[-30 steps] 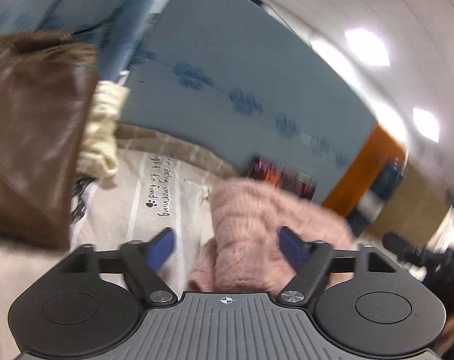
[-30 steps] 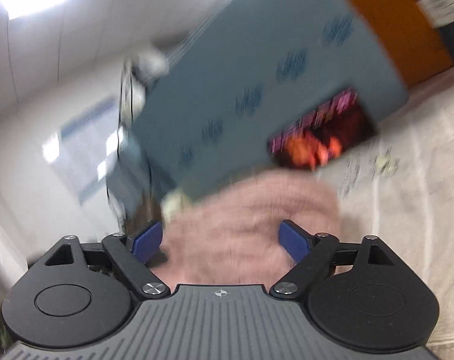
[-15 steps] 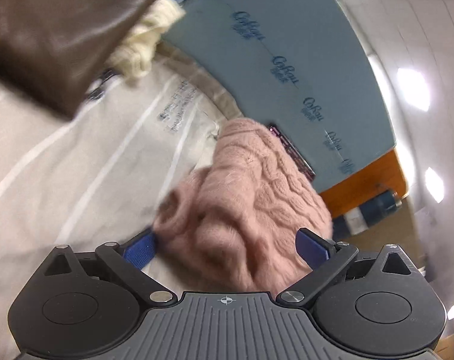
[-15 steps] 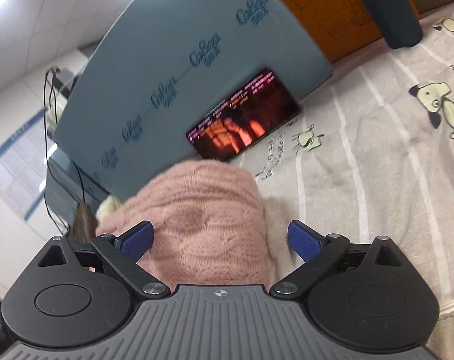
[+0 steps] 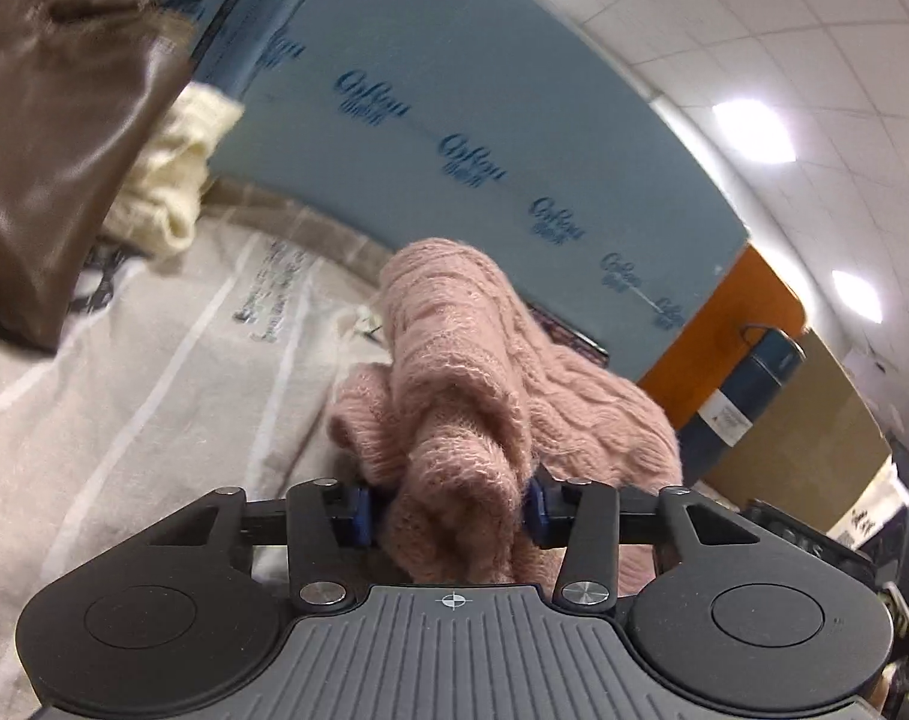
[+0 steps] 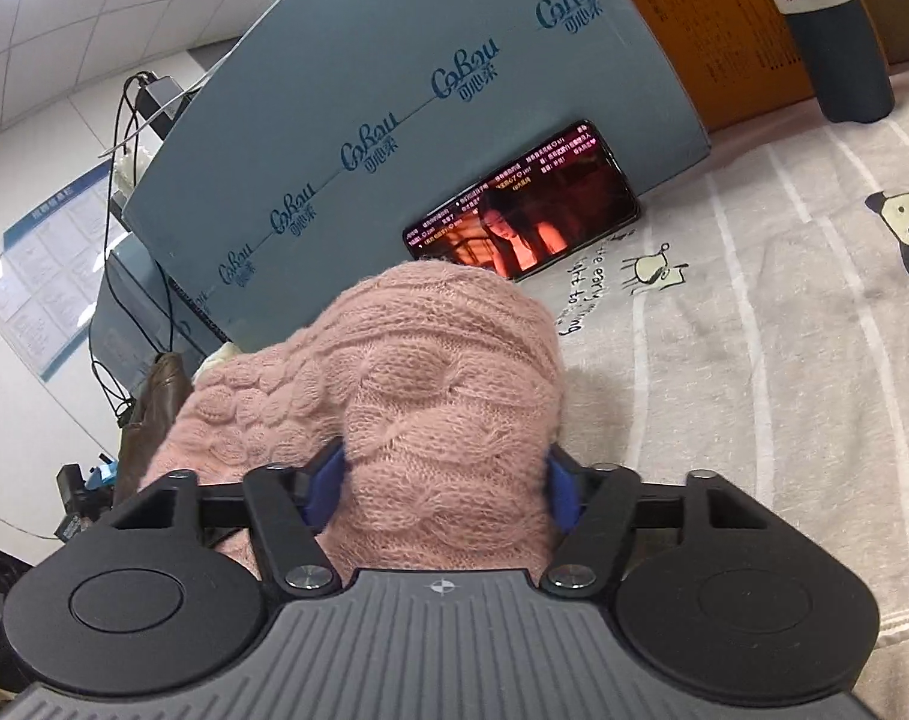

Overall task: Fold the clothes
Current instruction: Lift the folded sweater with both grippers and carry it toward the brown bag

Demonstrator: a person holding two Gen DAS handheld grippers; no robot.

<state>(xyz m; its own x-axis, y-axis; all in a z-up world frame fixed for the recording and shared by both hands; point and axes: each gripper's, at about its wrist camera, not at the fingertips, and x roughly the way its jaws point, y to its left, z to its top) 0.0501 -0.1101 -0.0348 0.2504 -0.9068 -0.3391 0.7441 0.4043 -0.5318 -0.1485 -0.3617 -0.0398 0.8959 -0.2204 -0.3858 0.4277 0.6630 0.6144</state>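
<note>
Pink cable-knit sweater (image 5: 454,396) lies bunched on a counter covered by a pale striped sheet (image 6: 754,360) printed with cartoon dogs and lettering. Blue foam board (image 6: 394,96) stands along the far edge, a lit phone (image 6: 526,204) leaning against it at 12 o'clock in the right wrist view. Dark vacuum bottle (image 6: 826,30) stands at 1 o'clock. Left wrist view: brown leather garment (image 5: 52,150) at 10 o'clock, cream knit (image 5: 166,180) just beside it. Tiled ceiling with light panels overhead. Left gripper (image 5: 448,507): jaws narrowed, clamping a fold of the sweater. Right gripper (image 6: 442,483): jaws clamping a thicker bunch of the same sweater.
</note>
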